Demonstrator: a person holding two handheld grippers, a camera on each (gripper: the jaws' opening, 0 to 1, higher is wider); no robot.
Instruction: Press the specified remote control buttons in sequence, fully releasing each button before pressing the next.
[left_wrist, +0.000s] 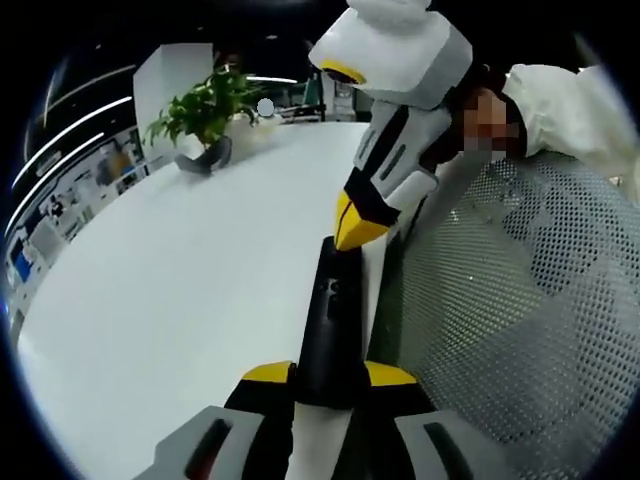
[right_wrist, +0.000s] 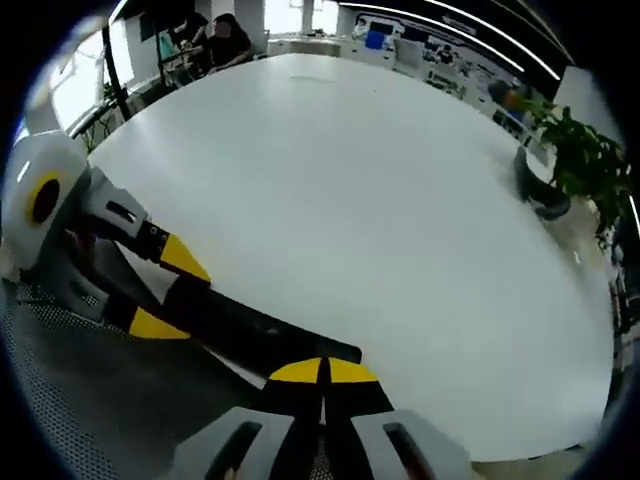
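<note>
A slim black remote control lies lengthwise between the yellow-tipped jaws of my left gripper, which is shut on its near end above the white table's edge. My right gripper comes down from the upper right with its jaws closed together, its yellow tip touching the remote's far end. In the right gripper view my right gripper stands shut, its tip resting on the remote control, while the left gripper clamps the remote from the left.
The big white table spreads ahead, with a potted plant and a dark curved object at its far end. A grey mesh chair back is close beside the remote. A white sleeve is at the upper right.
</note>
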